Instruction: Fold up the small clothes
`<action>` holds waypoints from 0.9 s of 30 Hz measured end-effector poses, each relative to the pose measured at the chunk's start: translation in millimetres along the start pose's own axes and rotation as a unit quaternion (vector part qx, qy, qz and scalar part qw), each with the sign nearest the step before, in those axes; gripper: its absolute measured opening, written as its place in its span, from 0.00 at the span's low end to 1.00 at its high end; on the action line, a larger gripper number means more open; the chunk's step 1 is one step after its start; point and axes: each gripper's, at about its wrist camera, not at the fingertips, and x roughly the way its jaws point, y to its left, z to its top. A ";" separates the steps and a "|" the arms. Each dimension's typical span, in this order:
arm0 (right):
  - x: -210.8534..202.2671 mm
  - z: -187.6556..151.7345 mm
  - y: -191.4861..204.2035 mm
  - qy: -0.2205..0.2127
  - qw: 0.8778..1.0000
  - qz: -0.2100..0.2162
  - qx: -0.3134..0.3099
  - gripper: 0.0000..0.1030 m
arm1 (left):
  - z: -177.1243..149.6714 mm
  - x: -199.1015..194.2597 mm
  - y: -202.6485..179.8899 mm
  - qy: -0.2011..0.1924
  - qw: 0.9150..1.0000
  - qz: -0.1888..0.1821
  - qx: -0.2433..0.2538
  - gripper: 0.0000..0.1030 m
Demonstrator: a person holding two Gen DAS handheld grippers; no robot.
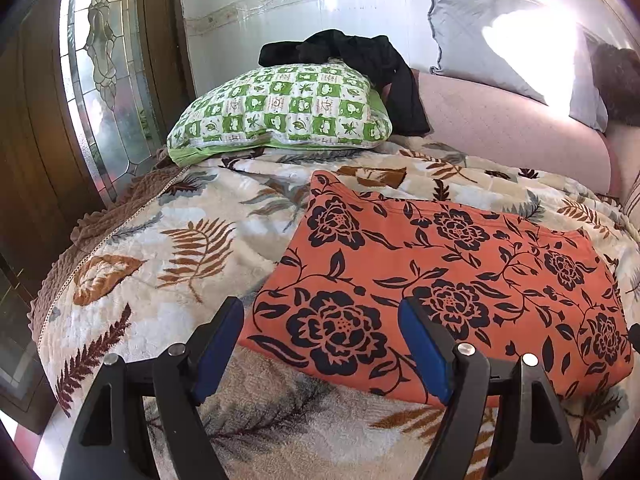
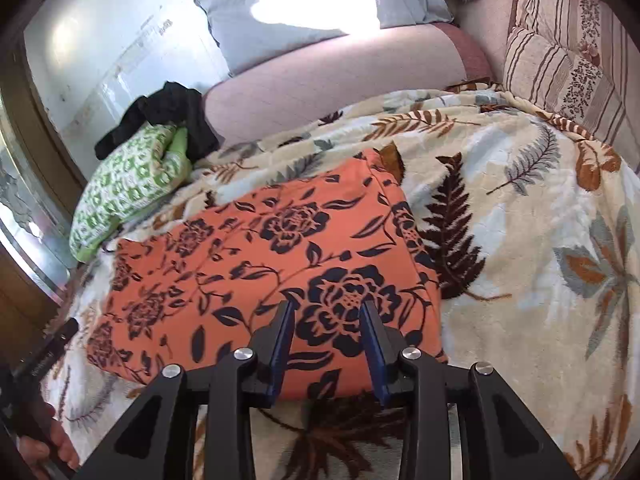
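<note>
An orange garment with a dark flower print [image 1: 440,280] lies folded flat on the leaf-patterned blanket [image 1: 180,248]. My left gripper [image 1: 320,316] is open and empty, hovering over the garment's near left corner. In the right wrist view the same garment [image 2: 248,256] lies ahead, and my right gripper [image 2: 326,312] is open and empty above its near right edge. The left gripper [image 2: 48,352] shows at the left edge of that view, held by a hand.
A green-and-white checked pillow [image 1: 280,108] with a black garment [image 1: 360,64] on it lies at the back. A pink bolster [image 1: 500,120], a grey pillow [image 1: 500,40] and a striped cushion [image 2: 560,60] line the far side. A wooden glazed door [image 1: 100,80] stands left.
</note>
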 end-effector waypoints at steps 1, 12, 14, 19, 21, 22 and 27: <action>-1.4 -0.3 0.9 0.000 1.000 0.010 0.006 0.36 | -0.1 -0.1 0.9 0.001 1.000 -0.002 -0.002 0.78; 21.4 -10.6 48.0 0.028 0.996 0.077 -0.021 0.36 | -2.0 30.4 9.2 0.072 0.995 -0.051 -0.039 0.78; 29.3 -11.8 56.0 0.038 0.995 0.088 -0.024 0.36 | -10.1 47.9 12.3 0.121 0.989 -0.068 -0.057 0.78; 45.5 -16.5 73.5 0.058 0.992 0.101 -0.037 0.36 | -25.6 75.9 30.7 0.192 0.967 -0.114 -0.120 0.78; 50.4 -18.0 77.9 0.063 0.991 0.111 -0.032 0.36 | -25.9 76.7 37.3 0.192 0.963 -0.125 -0.143 0.78; 51.9 -18.4 80.7 0.063 0.991 0.117 -0.031 0.36 | -25.9 76.8 39.9 0.191 0.961 -0.130 -0.153 0.78; 69.6 -27.1 94.1 0.071 0.991 0.099 -0.058 0.36 | -26.1 85.3 50.3 0.188 0.950 -0.154 -0.198 0.77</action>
